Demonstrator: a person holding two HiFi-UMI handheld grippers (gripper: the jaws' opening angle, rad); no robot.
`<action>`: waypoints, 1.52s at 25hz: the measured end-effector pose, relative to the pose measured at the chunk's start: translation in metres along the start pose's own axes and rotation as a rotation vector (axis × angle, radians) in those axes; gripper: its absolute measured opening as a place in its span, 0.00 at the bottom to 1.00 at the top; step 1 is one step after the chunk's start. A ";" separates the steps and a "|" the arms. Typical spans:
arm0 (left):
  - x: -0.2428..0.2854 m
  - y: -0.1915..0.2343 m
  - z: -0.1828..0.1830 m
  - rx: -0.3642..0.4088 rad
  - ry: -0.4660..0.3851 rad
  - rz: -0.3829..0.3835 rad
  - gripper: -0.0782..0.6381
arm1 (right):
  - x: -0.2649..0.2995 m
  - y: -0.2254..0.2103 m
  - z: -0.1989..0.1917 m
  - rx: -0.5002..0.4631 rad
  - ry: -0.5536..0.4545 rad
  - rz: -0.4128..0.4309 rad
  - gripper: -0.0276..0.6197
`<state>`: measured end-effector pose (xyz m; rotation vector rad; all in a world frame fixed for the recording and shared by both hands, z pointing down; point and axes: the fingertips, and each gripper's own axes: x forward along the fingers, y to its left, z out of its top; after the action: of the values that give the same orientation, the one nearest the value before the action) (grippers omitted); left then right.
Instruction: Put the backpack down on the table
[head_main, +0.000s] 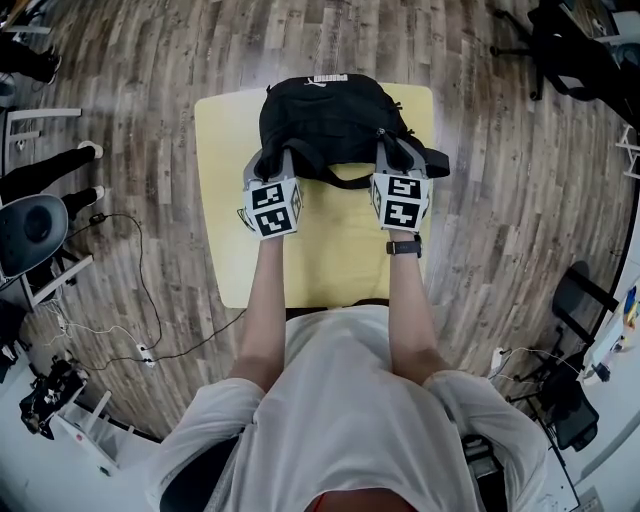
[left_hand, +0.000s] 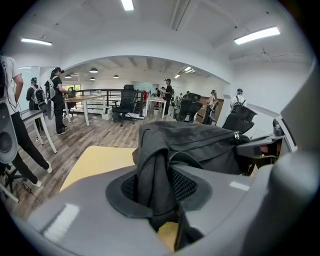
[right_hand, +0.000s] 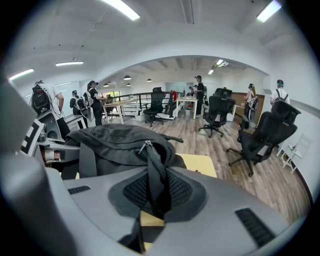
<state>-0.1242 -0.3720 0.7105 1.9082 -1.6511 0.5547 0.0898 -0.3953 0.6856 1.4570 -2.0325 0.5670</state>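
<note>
Item under inspection: black backpack (head_main: 335, 125). In the head view it sits over the far half of the yellow tabletop (head_main: 330, 260), with its far end over the far edge. No view settles whether its base touches the surface.

Left side of the bag: a fold of black fabric rises between the jaws of the left gripper (head_main: 268, 168). In the left gripper view the jaws are clenched on that fold, with the mesh pads pressed against it on both sides. The bulk of the backpack (left_hand: 200, 145) lies just beyond the left gripper (left_hand: 155, 185) and to its right.

Right side of the bag: the right gripper (head_main: 397, 160) grasps a narrow black band that runs down from the zip area. In the right gripper view the jaws are closed on this band, and the body of the backpack (right_hand: 115, 142) lies ahead and to the left of the right gripper (right_hand: 155, 192).

A loose strap (head_main: 340, 182) sags along the near side of the bag — between the two grippers.

Bare yellow tabletop (left_hand: 97, 160) shows to the left of the bag in the left gripper view, and tabletop (right_hand: 197, 162) to its right in the right gripper view.

Surroundings: wood-plank floor (head_main: 500, 200) around the table; a dark wristwatch (head_main: 404, 247) on the person's right wrist; office chairs (right_hand: 260, 137) and standing people (left_hand: 57, 100) well beyond the table.
</note>
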 end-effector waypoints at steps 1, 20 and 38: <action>0.001 0.000 -0.006 -0.003 0.005 0.001 0.26 | 0.001 0.001 -0.004 0.001 0.003 -0.001 0.13; 0.022 0.022 -0.057 0.150 -0.015 -0.025 0.35 | 0.028 0.007 -0.071 -0.139 0.100 -0.048 0.18; -0.041 0.026 -0.039 0.018 -0.044 -0.125 0.65 | -0.035 0.019 -0.042 -0.007 -0.043 -0.015 0.55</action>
<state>-0.1548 -0.3185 0.7180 2.0336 -1.5462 0.4819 0.0889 -0.3375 0.6935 1.4913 -2.0527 0.5265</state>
